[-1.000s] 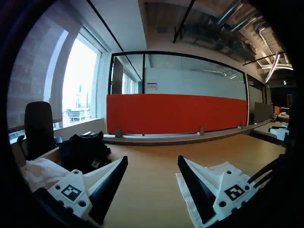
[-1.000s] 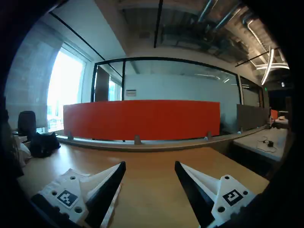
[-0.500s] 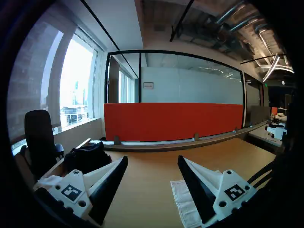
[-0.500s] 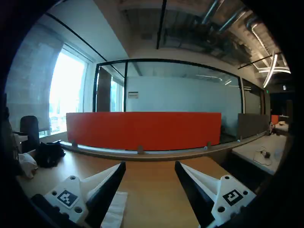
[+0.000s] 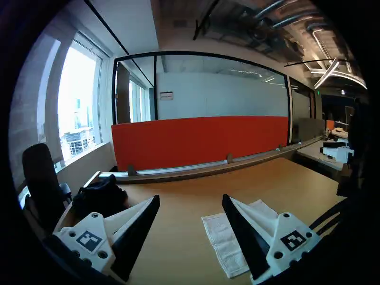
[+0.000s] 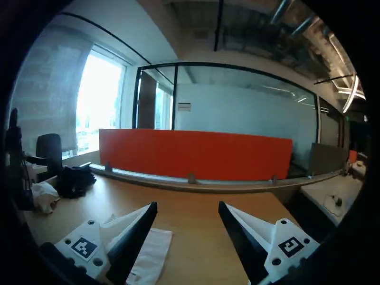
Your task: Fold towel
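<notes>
White towel (image 5: 219,237) lies flat on the wooden desk (image 5: 285,178), btwn the two grippers. Left gripper (image 5: 189,199) & right gripper (image 6: 186,205) hover low over the desk w/ jaws wide apart, holding nothing, prob. lining up on opposite edges for the fold. Only container-like thing is a black bag (image 5: 97,195) at the desk's window end, well apart from the towel; contents can't be told.

A light wooden desk (image 5: 180,199) spans the lower half of the left gripper view. A long orange divider panel (image 5: 199,140) backs it across the middle. Behind the panel stands a black-framed glass partition wall (image 5: 223,95). Tall windows (image 5: 76,118) at the left let in bright daylight. A black office chair (image 5: 40,175) sits at lower left, with a black bag (image 5: 97,197) beside it on the desk. Exposed pipes (image 5: 266,12) and a lit strip lamp (image 5: 332,71) occupy the upper right ceiling.
</notes>
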The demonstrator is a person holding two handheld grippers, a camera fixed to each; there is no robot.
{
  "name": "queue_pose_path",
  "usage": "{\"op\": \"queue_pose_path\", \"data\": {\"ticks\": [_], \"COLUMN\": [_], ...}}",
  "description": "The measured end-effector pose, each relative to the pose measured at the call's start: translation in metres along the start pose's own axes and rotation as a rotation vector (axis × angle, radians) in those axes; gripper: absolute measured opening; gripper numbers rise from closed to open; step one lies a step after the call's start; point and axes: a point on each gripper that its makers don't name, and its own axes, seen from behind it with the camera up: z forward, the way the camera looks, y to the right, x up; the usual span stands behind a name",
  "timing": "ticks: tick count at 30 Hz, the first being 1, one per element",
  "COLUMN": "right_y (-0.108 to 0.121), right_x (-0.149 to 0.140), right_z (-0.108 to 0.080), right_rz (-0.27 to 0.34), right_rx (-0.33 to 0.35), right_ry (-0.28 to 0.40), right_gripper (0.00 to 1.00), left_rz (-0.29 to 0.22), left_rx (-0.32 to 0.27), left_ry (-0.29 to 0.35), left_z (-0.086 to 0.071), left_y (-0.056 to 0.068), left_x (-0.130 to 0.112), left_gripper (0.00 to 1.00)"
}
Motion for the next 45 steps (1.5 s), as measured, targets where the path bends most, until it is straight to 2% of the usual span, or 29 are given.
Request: {"op": "queue_pose_path", "data": {"ticks": [8, 18, 24, 29, 35, 45], "right_y": [-0.026, -0.068, -0.084, -0.092, -0.094, -0.094], "right_x": [-0.01, -0.043, -0.061, -0.074, -0.097, -0.157], "right_z": [-0.01, -0.025, -0.029, -0.031, -0.031, -0.032], "right_rz": [-0.041, -0.099, -0.137, -0.166, -0.174, -0.184], "right_rx": [0.096, 0.252, 0.321, 0.356, 0.377, 0.402], "right_ry": [-0.08, -0.216, -0.28, -0.318, -0.367, -0.468], "right_gripper": [1.0, 1.0, 1.0, 1.0, 1.0, 1.0], "left_rz": [0.033, 0.062, 0.086, 0.108, 0.13, 0.177], "left_rx": [-0.065, -0.142, -0.187, -0.213, -0.254, -0.303], "left_ry": [-0.05, -0.127, -0.182, -0.22, -0.275, -0.378], "left_z": [-0.002, -0.005, -0.007, -0.008, -0.008, -0.003], "left_y": [0.011, 0.024, 0.031, 0.037, 0.052, 0.072], "left_x": [-0.007, -0.026, -0.043, -0.058, -0.085, -0.145], "left_gripper": [0.98, 0.97, 0.98, 0.98, 0.98, 0.98]}}
